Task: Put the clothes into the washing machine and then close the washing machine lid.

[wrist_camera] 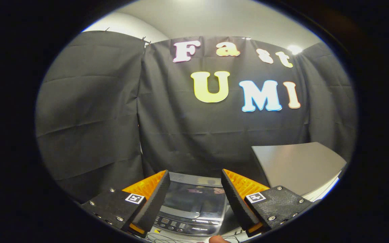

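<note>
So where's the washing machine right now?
The washing machine sits low in the gripper view, just beyond the open tool, seen between its fingers, with a grey panel to its right.

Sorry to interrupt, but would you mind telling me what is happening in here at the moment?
A person is holding a two-finger gripper above a top-loading washing machine. Its fingers are open and hold nothing. The machine's glass lid, seen between the fingers, looks shut. A grey box-like surface stands beside the machine, and a fingertip shows just below the control panel.
</note>
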The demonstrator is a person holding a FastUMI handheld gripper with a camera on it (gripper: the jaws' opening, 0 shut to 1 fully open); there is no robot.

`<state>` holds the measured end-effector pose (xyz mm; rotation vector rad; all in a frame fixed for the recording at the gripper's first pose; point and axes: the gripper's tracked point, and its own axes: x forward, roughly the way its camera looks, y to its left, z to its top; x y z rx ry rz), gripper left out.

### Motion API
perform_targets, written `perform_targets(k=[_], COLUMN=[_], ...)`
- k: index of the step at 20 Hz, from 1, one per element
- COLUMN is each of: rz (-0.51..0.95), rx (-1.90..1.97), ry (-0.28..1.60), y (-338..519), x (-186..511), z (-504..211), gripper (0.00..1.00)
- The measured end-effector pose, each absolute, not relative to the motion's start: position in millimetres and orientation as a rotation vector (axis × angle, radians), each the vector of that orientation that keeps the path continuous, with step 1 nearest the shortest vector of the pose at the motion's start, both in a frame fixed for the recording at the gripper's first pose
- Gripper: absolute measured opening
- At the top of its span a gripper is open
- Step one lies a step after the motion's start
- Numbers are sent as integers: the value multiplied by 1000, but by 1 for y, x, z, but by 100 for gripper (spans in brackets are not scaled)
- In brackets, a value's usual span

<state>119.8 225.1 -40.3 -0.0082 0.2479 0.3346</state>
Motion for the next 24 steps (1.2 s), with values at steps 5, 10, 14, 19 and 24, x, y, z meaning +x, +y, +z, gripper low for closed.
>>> perform_targets(k=[5,10,14,19,24], rz=[260,192,142,105,87], rx=[-33,-27,-27,-11,-6], ry=[186,156,130,116,114], y=[139,59,7,-30,-50], x=[90,53,26,-6,-25], z=[-24,-18,-9,-6,-8], gripper=[94,93,93,93,93])
